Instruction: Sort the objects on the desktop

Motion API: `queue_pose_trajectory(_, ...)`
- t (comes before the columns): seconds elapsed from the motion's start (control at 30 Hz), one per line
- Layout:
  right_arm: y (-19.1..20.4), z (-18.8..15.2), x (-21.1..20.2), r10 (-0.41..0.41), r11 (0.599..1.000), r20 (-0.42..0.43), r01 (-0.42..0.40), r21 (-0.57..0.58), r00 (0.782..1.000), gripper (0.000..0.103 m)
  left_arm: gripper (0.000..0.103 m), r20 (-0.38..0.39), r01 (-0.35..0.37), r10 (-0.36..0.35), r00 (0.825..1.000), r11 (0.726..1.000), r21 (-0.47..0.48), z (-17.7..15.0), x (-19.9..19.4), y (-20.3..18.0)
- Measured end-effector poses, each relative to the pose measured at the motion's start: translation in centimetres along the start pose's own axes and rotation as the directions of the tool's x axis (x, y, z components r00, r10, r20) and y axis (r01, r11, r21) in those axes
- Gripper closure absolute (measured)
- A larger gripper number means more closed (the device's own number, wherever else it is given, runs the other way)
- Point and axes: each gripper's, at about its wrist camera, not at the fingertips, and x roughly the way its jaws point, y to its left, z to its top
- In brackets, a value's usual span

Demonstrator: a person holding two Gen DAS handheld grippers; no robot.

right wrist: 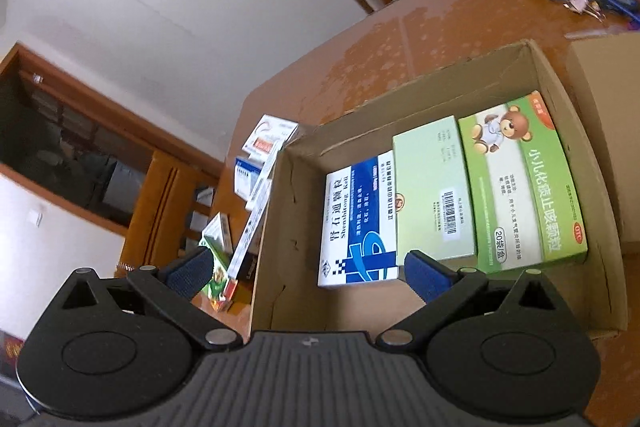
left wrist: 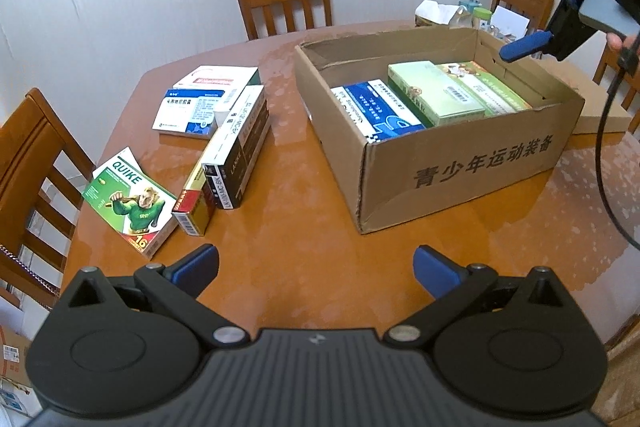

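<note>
1. The right gripper (left wrist: 516, 15) is cut off by the left wrist view's top and right edges.
2. The cardboard box (right wrist: 280, 227) hides most of the loose cartons (right wrist: 256, 187) beside it in the right wrist view.
3. The clutter (left wrist: 468, 13) at the counter's (left wrist: 300, 227) far edge is too small to identify.
4. The blue-and-white carton (left wrist: 380, 111) lies partly under the pale green carton (left wrist: 436, 91).
</note>
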Motion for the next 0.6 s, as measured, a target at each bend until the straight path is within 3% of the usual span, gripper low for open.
queue_pose_trajectory(0.17, 0.2, -0.2, -1.4, -0.03, 0.999, 0.035, 0.031, -0.038, 0.999, 0.0, 0.0, -0.002, 0.0, 0.0, 1.0, 1.0, -0.018, 0.2, 0.1, 0.0)
queue_pose_trajectory(0.3, -1.1, -0.8, -3.0, -0.056, 0.998, 0.091, 0.058, -0.017, 0.994, 0.0, 0.0, 0.001, 0.028, -0.028, 1.0, 0.999, 0.021, 0.8, 0.5, -0.1)
queue_pose_trajectory(0.6, -1.7, -2.7, -4.4, -0.195, 0.979, 0.186, 0.181, 0.089, 0.963, 0.0, 0.0, 0.006, 0.167, -0.168, 0.986, 0.981, 0.098, 2.0, 3.0, 1.6)
